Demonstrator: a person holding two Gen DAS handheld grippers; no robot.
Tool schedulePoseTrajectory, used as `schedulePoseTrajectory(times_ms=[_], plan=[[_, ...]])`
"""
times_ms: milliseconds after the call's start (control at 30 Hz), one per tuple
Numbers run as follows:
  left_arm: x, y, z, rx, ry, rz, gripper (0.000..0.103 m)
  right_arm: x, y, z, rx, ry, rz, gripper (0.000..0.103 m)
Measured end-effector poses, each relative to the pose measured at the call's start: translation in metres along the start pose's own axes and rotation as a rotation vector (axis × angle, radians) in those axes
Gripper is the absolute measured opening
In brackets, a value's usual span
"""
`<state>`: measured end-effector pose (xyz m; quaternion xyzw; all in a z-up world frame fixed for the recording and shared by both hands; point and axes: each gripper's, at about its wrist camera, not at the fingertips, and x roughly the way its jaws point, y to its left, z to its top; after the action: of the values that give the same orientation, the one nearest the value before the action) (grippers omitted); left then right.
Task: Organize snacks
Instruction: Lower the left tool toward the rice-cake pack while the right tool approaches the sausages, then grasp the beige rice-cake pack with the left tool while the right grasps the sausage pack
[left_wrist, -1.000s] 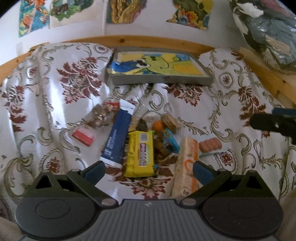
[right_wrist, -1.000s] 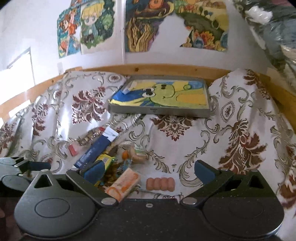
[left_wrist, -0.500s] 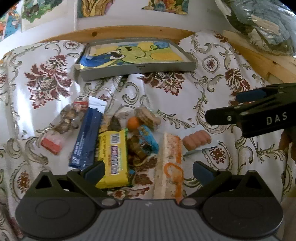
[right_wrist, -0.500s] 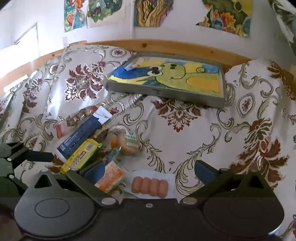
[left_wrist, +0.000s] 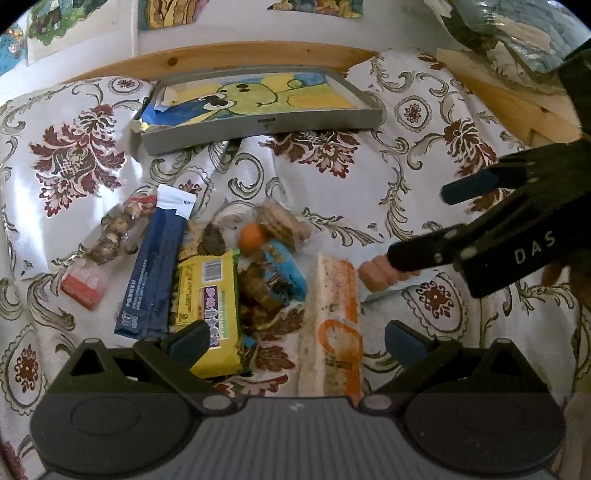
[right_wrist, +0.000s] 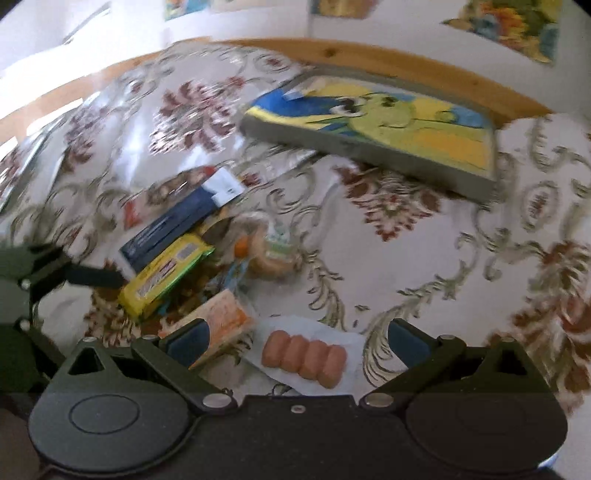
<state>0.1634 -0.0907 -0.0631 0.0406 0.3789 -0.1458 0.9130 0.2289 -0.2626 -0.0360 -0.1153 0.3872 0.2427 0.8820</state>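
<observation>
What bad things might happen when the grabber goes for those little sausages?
1. The right gripper hangs open over the sausage pack; its left finger sits close to the orange-and-white bar, so it might nudge or pinch that too.
2. The clear wrapper around the sausages looks slippery, so the pack may slide out.
3. The cloth is wrinkly, and a finger could snag a fold.

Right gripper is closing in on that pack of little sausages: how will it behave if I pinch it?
The sausage pack is probably soft: four plump links in thin clear wrap, so they may squash or slide. Its loose film edge looks floppy and likely sags. The open right gripper straddles it; it looks light.
</observation>
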Motion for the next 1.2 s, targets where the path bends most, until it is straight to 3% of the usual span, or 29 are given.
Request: schedulePoseTrajectory(times_ms=[167,400,600,800,867,1200], plan=[[0.003,0.005,-0.001,-0.038,0.018,-0.010,0.100,0.017,-0.014,0.002,-0.057,0.022,0.073,0.102],[0.008,0.009,-0.001,-0.061,0.036,-0.037,0.096,0.030,-0.033,-0.007,-0.089,0.077,0.122,0.102],[0.010,0.008,-0.001,-0.063,0.038,-0.035,0.096,0.036,-0.027,-0.014,-0.141,0.111,0.139,0.102],[0.011,0.009,-0.002,-0.084,0.045,-0.051,0.092,0.052,-0.011,-0.019,-0.233,0.165,0.105,0.102],[0.012,0.009,-0.003,-0.089,0.046,-0.065,0.087,0.061,-0.008,-0.021,-0.251,0.194,0.074,0.101],[0.016,0.007,-0.005,-0.106,0.060,-0.127,0.076,0.064,-0.005,-0.017,-0.254,0.156,0.027,0.097]])
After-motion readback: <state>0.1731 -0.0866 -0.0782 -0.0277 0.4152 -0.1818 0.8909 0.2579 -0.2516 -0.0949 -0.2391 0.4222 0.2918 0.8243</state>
